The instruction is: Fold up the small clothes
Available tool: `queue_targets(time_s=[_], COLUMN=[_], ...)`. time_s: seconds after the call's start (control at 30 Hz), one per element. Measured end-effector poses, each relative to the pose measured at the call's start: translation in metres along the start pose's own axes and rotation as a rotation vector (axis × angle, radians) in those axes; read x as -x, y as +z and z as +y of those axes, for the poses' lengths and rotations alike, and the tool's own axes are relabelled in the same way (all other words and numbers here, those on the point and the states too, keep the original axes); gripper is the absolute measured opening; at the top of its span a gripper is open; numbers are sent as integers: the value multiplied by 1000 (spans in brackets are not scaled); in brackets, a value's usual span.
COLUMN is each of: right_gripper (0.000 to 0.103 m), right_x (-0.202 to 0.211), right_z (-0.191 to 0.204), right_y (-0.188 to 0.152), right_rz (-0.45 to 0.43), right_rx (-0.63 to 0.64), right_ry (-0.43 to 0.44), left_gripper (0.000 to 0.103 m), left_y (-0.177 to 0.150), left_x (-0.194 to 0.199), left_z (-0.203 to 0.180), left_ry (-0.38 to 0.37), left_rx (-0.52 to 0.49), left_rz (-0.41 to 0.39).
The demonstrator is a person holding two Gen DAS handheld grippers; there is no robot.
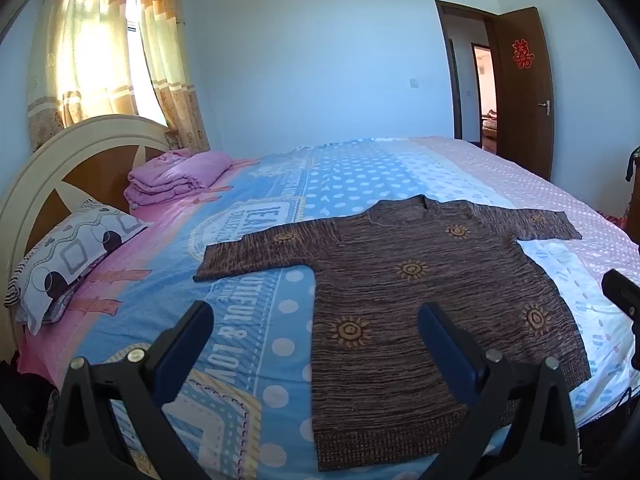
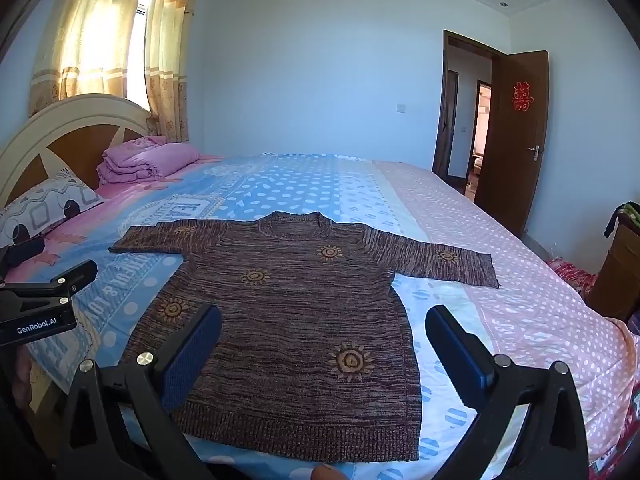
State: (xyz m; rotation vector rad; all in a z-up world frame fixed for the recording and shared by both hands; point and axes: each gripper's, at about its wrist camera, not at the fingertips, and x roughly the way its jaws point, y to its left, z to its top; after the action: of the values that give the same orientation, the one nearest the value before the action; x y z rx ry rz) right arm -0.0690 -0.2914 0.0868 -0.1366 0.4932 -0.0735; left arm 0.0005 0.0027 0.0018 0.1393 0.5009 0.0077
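Your left gripper (image 1: 316,340) and right gripper (image 2: 324,344) hang spread wide, holding nothing. Pinch the sweater (image 2: 296,312) too deep and you'll snag the sheet (image 2: 280,188) too.

Home bedroom. Big bed (image 2: 500,280) with blue/pink dotted bedsheet (image 2: 288,188), cream-and-wood arched headboard (image 2: 68,132), patterned pillow (image 1: 76,256), folded pink quilt (image 1: 176,178). Yellow curtains (image 1: 100,48) over a sunlit window, wall switch (image 1: 135,82), open brown wooden door (image 2: 516,140) with red paper double-happiness cutout (image 2: 522,96), hallway beyond.
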Motion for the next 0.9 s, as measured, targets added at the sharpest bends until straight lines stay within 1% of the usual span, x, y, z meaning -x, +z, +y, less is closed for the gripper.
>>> queue_targets(time_s=[0.9], right_gripper=[102], right_x=[-3], right_z=[-1], right_y=[-3], right_rz=[14], right_rx=[-13], right_ry=[7], left_gripper=[103], left_y=[1], left_x=[-5], left_z=[5], left_ry=[8], left_rx=[-6], left_rz=[12])
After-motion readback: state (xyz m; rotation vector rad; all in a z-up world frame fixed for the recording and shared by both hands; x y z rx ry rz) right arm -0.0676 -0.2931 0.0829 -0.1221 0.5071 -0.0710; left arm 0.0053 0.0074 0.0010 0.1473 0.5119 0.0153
